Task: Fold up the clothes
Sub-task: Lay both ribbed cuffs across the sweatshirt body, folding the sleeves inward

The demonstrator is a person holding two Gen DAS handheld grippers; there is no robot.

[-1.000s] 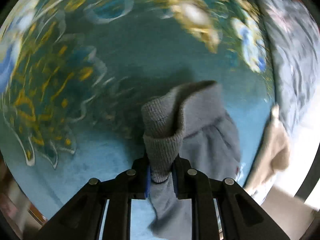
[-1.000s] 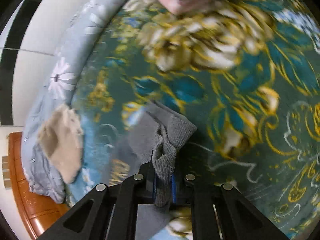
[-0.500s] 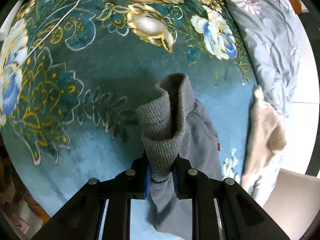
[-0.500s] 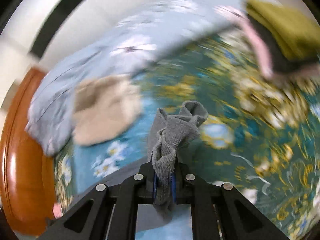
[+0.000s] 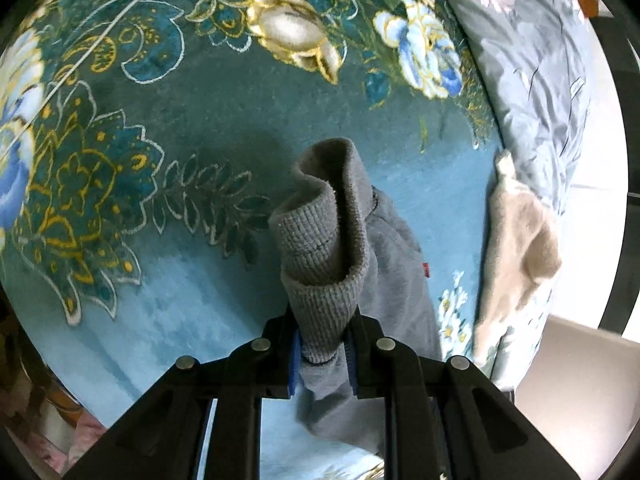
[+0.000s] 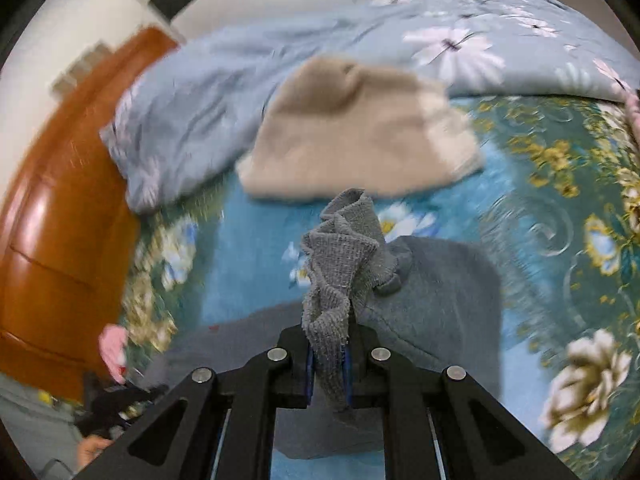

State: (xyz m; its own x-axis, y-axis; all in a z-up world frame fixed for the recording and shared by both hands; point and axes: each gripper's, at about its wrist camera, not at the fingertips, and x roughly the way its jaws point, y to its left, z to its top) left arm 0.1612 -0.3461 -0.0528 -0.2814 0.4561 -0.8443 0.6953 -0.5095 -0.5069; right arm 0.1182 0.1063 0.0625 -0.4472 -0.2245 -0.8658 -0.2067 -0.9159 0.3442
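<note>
Both grippers are pinching ribbed edges of the same grey knit sweatshirt point(image 5: 320, 264), probably so it hangs straight for folding: left hand-held gripper point(image 5: 322, 354), right hand-held gripper point(image 6: 327, 364). Its body drapes at lower centre over the teal floral bed blanket point(image 5: 200, 120).
</note>
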